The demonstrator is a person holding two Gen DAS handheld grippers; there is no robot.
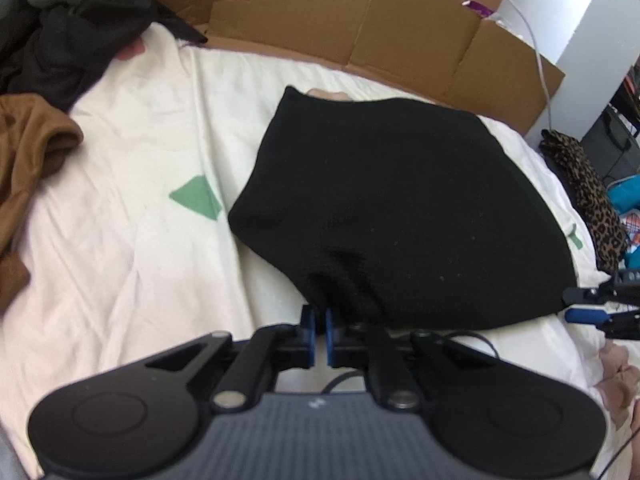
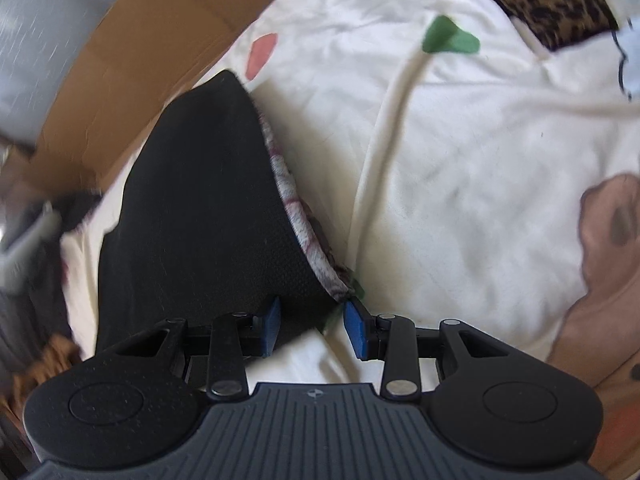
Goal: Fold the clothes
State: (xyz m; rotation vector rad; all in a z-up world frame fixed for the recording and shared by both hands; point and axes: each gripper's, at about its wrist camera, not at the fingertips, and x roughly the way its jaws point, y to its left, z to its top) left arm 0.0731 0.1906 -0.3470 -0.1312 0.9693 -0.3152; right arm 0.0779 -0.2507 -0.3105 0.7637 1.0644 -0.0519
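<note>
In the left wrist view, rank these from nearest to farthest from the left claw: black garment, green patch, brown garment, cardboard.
1. Black garment: pinched in the left claw.
2. Green patch: on the sheet, up and left.
3. Brown garment: at the left edge.
4. Cardboard: along the far side of the bed.

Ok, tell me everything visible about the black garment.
The black garment is a fine-textured knit, folded flat on the cream sheet. The left gripper pinches its near edge, puckering the fabric. The right gripper has its near right corner between open pads. A mottled pinkish-grey lining shows along its right edge in the right wrist view.
</note>
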